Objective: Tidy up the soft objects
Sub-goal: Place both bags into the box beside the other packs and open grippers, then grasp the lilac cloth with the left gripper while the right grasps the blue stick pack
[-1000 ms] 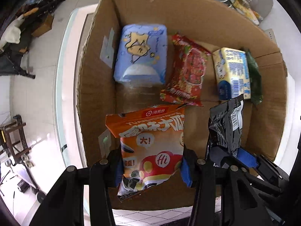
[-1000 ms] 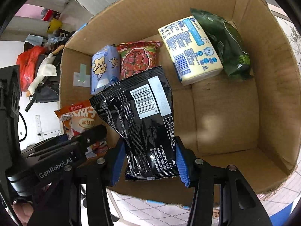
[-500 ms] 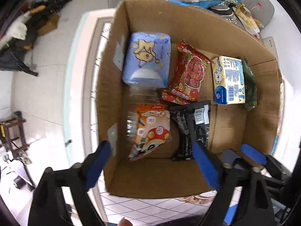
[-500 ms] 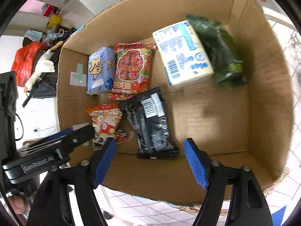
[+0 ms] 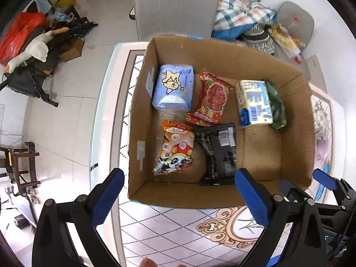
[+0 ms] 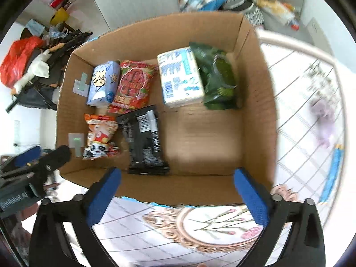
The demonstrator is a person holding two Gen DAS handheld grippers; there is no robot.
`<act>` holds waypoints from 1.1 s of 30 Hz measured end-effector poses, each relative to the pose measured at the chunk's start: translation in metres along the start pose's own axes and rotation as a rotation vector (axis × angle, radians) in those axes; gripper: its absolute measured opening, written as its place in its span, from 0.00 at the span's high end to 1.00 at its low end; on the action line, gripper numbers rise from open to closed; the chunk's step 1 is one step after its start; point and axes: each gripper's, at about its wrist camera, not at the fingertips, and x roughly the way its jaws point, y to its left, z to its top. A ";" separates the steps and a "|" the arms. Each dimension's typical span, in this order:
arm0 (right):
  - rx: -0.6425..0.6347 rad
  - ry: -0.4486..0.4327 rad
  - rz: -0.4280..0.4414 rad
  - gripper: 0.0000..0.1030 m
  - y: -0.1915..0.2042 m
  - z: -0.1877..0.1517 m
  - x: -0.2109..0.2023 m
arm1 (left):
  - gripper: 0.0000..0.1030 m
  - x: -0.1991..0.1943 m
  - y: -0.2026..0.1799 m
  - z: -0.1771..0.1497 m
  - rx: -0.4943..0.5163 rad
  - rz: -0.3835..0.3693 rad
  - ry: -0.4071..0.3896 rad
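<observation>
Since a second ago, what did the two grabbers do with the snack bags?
The left gripper let go of the orange snack bag and the right gripper let go of the black packet. Both bags now lie side by side on the cardboard box floor, and both grippers opened and pulled back out. The four packs along the far wall stayed put.

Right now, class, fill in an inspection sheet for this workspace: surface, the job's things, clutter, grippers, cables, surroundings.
Surface: patterned table bearing an open cardboard box.
Job's things: six packs inside the box: blue tissue pack, red snack bag, yellow tissue pack, green bag, orange panda bag, black bag.
Clutter: nothing seen on the table.
Grippers: left gripper and right gripper open, empty, above the box's near edge.
Cables: nothing seen.
Surroundings: grey chair, plaid cloth, toy goose.
</observation>
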 end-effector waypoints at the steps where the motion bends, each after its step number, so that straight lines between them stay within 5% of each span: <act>1: -0.009 -0.014 -0.015 0.00 -0.001 -0.003 -0.005 | 0.01 -0.004 0.000 -0.002 -0.005 -0.002 -0.010; 9: -0.049 -0.121 -0.066 0.00 -0.005 -0.034 -0.044 | 0.01 -0.042 -0.009 -0.034 0.016 0.018 -0.113; 24: -0.072 -0.270 0.031 0.00 -0.015 -0.096 -0.130 | 0.01 -0.109 -0.028 -0.074 0.020 -0.024 -0.225; 29: -0.008 -0.259 0.078 0.00 -0.050 -0.099 -0.132 | 0.01 -0.109 -0.070 -0.071 0.076 -0.022 -0.232; 33: 0.115 -0.238 0.048 0.00 -0.119 -0.104 -0.127 | 0.01 -0.095 -0.128 -0.068 0.151 -0.047 -0.200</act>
